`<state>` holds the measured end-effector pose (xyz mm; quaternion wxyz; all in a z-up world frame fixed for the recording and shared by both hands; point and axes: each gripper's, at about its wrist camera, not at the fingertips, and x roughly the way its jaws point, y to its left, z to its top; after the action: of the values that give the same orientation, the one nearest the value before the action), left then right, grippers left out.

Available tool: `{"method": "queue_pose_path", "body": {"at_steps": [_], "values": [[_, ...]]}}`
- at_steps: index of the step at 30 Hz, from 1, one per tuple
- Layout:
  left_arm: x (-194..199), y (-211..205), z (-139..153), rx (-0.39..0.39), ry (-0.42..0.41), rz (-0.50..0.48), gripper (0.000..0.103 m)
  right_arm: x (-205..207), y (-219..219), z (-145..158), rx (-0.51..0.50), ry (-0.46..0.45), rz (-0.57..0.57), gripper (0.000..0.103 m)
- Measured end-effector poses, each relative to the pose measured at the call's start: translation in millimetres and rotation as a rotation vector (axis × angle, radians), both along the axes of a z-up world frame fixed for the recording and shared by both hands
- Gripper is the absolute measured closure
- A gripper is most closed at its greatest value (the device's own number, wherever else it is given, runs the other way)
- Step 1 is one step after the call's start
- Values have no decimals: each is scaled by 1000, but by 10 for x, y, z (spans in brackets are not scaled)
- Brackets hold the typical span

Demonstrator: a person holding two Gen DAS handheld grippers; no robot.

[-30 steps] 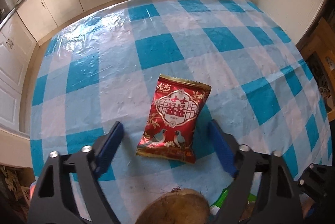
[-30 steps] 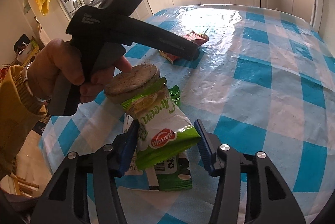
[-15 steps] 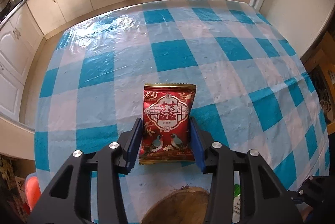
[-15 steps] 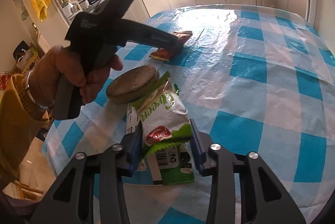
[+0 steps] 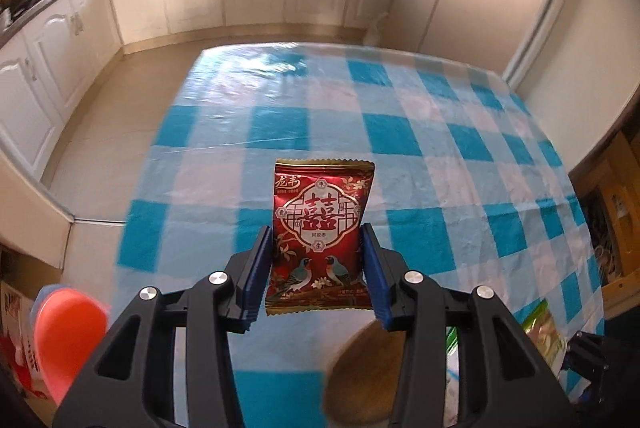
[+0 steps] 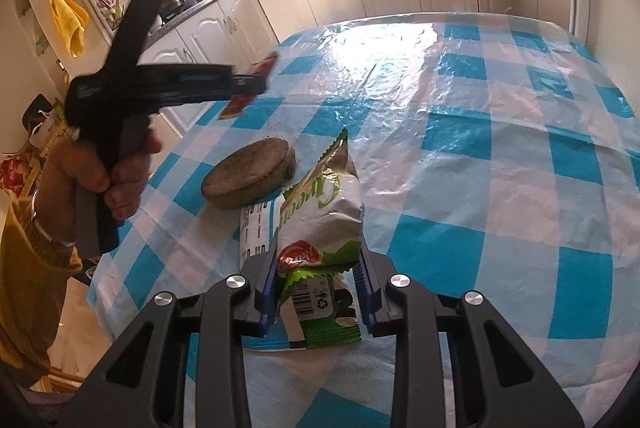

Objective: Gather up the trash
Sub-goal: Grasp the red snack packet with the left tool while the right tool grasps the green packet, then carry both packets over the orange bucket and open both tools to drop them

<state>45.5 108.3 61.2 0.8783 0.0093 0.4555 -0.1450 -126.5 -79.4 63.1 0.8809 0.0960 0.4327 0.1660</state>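
Far left, below the table edge: a coral-orange plastic bin [image 5: 68, 344], rim only, partly cut off. Probably where the trash is meant to go, though I can't see inside it.

Left gripper [image 5: 316, 268]: blue-padded jaws narrowed onto the two side edges of a glossy red foil snack packet with gold trim and two birds [image 5: 322, 232]. The packet stands upright between the pads, lifted clear of the blue-and-white checked plastic tablecloth [image 5: 420, 131]. Gripped low, by the edges, so the flat bag stays stiff and doesn't fold over. From the right wrist view this tool sits high above the table's left side, held in the person's left hand [image 6: 108, 179], mustard sleeve at the wrist.

Centre of the table: a round brown fibrous disc, perhaps a coconut-shell piece [image 6: 248, 179], lying flat, untouched, just beside the green wrappers.

Right gripper [image 6: 318, 284]: jaws pinched in on a crumpled green-and-white snack bag with a red logo [image 6: 324, 211], its torn top pointing up and away. A second green wrapper with a barcode [image 6: 320, 304] lies beneath, over a white printed wrapper [image 6: 256, 232]; whether the pads catch these too, I can't tell.

Judgement: both pieces are secured; carrying them to the bin comes next.
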Motion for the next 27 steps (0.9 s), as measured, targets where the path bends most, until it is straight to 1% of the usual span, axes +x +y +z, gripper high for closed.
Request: {"method": "queue_pose_path", "body": {"at_steps": [3,8,9,11,13,20,25,27], "values": [[-123,262,70,-51,-17,47,58,-7,12,44,-4,-7,-4,70],[-367,742,145,-79,-45,137,58,-27,100,155,-9,-23,12,70],[-428,850,158,-82,-51,156,58,-29,139,188,-9,-29,20,70],[-547,1038,169,-60,-69,195,58,-20,213,235,-11,-34,39,70],[-667,1266,151,-63,-67,236,58,-18,326,300,-11,-43,65,70],[-1023,2046,-11,-55,-35,401,58,102,886,500,13,-47,199,70],[-1206,2530,-216,-65,-2,514,58,244,1456,550,24,-37,330,70],[-1258,2695,-312,-85,15,549,58,314,1731,528,22,-23,389,70]]}}
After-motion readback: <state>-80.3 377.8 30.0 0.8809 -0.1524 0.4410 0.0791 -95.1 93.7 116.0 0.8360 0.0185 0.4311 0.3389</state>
